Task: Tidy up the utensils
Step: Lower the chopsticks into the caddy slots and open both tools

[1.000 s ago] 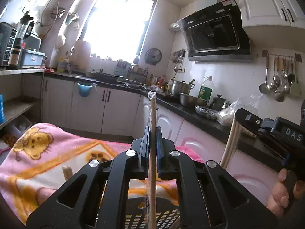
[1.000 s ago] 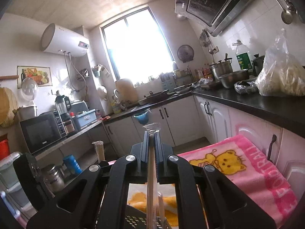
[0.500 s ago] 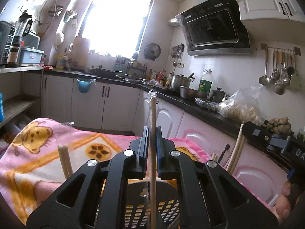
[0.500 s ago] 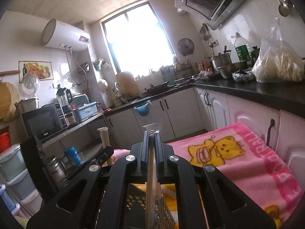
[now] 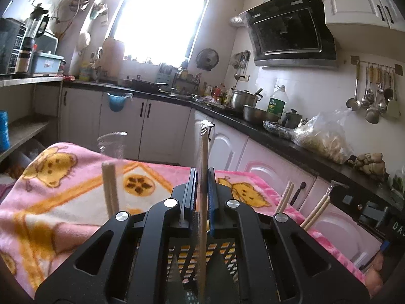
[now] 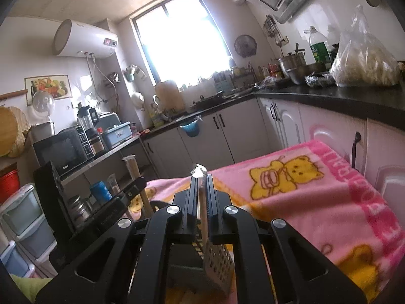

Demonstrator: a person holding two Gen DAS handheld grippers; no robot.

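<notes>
In the left wrist view my left gripper (image 5: 201,173) is shut on an upright pair of wooden chopsticks in a clear wrapper (image 5: 204,157). It hangs over a black perforated utensil basket (image 5: 188,250). Two more chopstick pairs (image 5: 110,190) (image 5: 285,197) stand at the basket's left and right sides. At the right edge, my right gripper (image 5: 340,197) holds its own pair (image 5: 316,211). In the right wrist view my right gripper (image 6: 201,178) is shut on wrapped chopsticks (image 6: 202,202) above the basket (image 6: 217,261). My left gripper (image 6: 131,187) is at the left with its chopsticks (image 6: 138,177).
A pink blanket with yellow bears (image 5: 63,202) (image 6: 316,190) covers the surface under the basket. White cabinets and a black counter (image 5: 291,139) with pots and a food bag run along the right. Shelves with a microwave (image 6: 63,149) stand at the left. A hand (image 5: 377,273) grips the right tool.
Both grippers have sunk toward the basket with their chopsticks still clamped. More of the basket and the chopsticks standing in it have come into view.
</notes>
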